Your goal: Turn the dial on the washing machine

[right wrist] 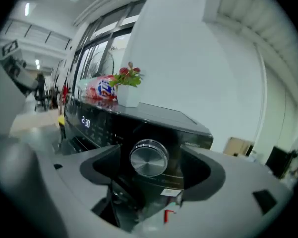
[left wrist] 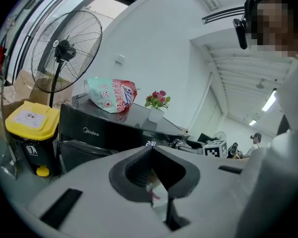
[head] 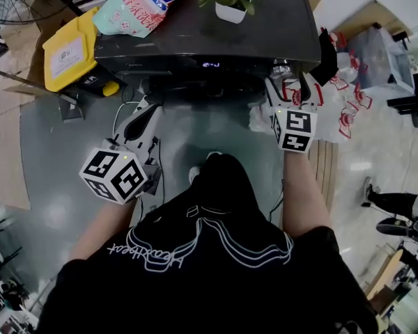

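The black washing machine (head: 195, 40) stands in front of me, its display (head: 210, 65) lit. Its round silver dial (right wrist: 148, 158) sits at the right end of the front panel. My right gripper (right wrist: 150, 155) is open, one jaw on each side of the dial with a gap on both sides; in the head view the right gripper (head: 292, 82) is up against the machine's right front corner. My left gripper (head: 150, 110) hangs lower at the left, off the machine. In its own view the left gripper (left wrist: 151, 148) is shut with nothing in it, pointing at the machine (left wrist: 99, 130).
A detergent bag (head: 136, 5) and a potted flower (head: 230, 9) lie on the machine's top. A yellow-lidded bin (head: 70, 51) stands to the left, with a standing fan (left wrist: 64, 48) behind it. Red-and-white items (head: 348, 96) litter the floor at the right.
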Action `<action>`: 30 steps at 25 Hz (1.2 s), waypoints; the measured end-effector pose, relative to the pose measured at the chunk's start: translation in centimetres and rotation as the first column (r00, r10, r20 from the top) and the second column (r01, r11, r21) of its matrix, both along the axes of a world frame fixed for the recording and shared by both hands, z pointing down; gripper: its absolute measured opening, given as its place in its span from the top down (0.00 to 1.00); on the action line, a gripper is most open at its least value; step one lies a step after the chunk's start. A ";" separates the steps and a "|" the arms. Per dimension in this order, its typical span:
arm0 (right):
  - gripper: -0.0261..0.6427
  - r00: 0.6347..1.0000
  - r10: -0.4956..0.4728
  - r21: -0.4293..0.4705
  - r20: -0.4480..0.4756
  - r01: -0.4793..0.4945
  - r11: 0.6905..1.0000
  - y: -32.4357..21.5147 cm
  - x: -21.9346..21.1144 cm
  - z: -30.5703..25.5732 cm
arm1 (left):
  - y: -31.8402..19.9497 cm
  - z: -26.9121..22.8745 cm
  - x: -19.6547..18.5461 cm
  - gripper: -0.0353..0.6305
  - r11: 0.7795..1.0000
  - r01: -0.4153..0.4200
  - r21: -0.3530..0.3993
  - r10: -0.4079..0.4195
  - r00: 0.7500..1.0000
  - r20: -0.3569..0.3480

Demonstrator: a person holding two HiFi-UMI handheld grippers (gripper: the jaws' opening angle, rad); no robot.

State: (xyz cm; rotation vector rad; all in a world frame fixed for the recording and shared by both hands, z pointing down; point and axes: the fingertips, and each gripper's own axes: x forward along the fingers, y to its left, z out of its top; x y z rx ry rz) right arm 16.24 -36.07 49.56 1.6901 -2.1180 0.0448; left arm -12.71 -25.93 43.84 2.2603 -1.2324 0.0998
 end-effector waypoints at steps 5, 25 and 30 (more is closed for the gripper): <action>0.43 0.960 -0.014 0.048 -0.279 0.028 0.998 0.0 -0.7 0.3 | -0.1 0.1 -0.3 0.94 1.000 0.005 0.000 -0.005 1.000 0.006; 0.55 0.870 0.011 0.053 -0.494 0.017 0.998 -1.3 -0.8 2.6 | 0.1 1.5 -1.2 0.94 0.999 0.025 -0.029 -0.024 0.999 0.030; 0.54 0.892 0.019 0.051 -0.452 0.005 0.999 -1.3 -0.7 2.5 | 0.2 1.5 -1.1 0.94 0.999 0.024 -0.032 -0.023 0.999 0.028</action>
